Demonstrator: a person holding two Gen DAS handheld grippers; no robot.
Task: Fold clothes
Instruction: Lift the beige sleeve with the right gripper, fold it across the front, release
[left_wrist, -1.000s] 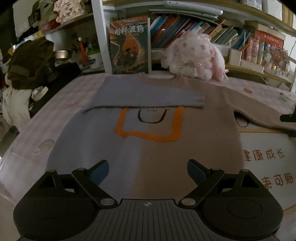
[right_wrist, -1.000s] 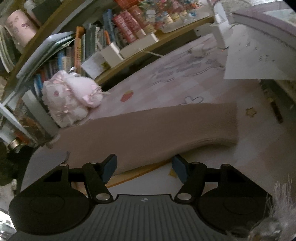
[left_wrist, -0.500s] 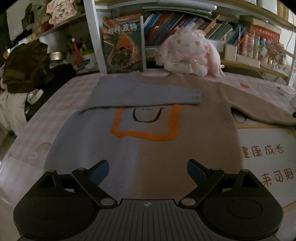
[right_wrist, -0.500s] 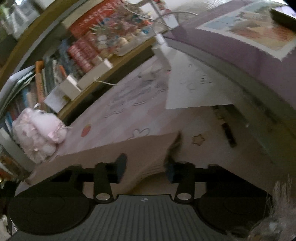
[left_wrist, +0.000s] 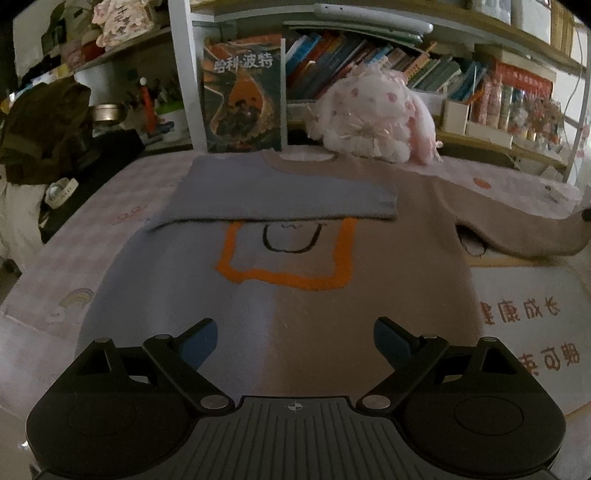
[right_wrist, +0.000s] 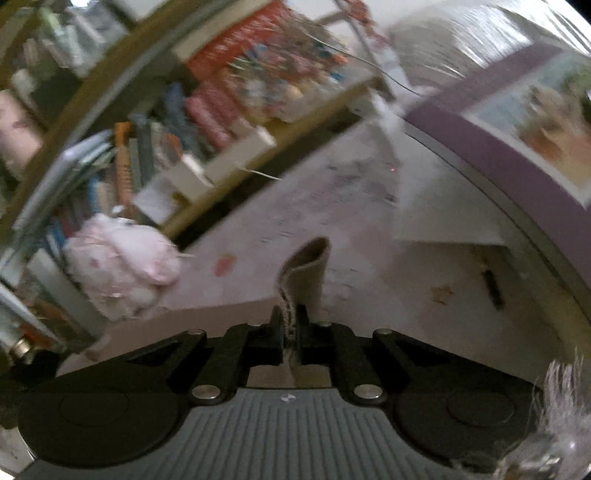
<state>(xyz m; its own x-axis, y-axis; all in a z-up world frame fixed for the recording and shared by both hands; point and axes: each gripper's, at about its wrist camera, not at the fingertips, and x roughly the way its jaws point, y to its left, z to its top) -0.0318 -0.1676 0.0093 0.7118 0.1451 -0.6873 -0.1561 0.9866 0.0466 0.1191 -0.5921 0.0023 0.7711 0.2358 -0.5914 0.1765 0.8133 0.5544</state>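
A blue and beige sweater (left_wrist: 280, 258) with an orange outline lies flat on the bed. Its blue left sleeve (left_wrist: 288, 199) is folded across the chest. Its beige right sleeve (left_wrist: 517, 229) stretches out to the right, and its end is lifted. My left gripper (left_wrist: 294, 338) is open and empty above the sweater's hem. My right gripper (right_wrist: 290, 321) is shut on the cuff of the beige sleeve (right_wrist: 306, 273), which stands up between the jaws.
A pink plush rabbit (left_wrist: 373, 122) and an upright book (left_wrist: 243, 96) stand against the bookshelf behind the sweater. A printed mat with orange characters (left_wrist: 524, 314) lies to the right. A dark pile of clothes (left_wrist: 44, 125) sits at far left.
My right gripper has closed on the end of the beige sleeve and lifted it; its view is now blurred by motion. My left gripper stays open over the hem.
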